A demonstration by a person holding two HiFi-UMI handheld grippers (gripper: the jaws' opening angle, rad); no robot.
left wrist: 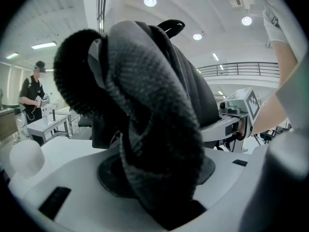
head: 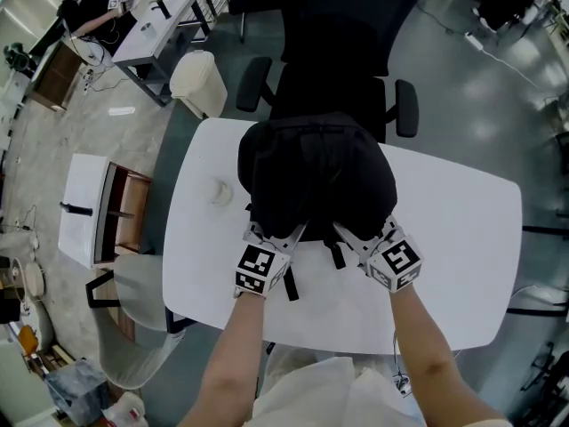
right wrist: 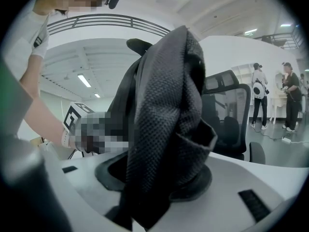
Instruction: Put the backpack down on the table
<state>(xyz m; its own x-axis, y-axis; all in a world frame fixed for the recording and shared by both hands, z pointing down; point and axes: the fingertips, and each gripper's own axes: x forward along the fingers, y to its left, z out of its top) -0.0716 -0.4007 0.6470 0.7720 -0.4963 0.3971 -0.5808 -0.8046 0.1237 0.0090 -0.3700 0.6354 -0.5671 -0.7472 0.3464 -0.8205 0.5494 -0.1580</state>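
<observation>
The black backpack [head: 316, 172] is stood on the white table [head: 462, 238], just before an office chair [head: 356, 52]. A shoulder strap [left wrist: 159, 144] is seen between the spread jaws of the left gripper [head: 271, 237] and likewise of the right gripper [head: 354, 234], apparently unpinched.

One backpack [head: 316, 172], one tabletop [head: 462, 238], one office chair [head: 338, 60]. Two grippers: a left gripper [head: 274, 235] and a right gripper [head: 363, 238].
</observation>
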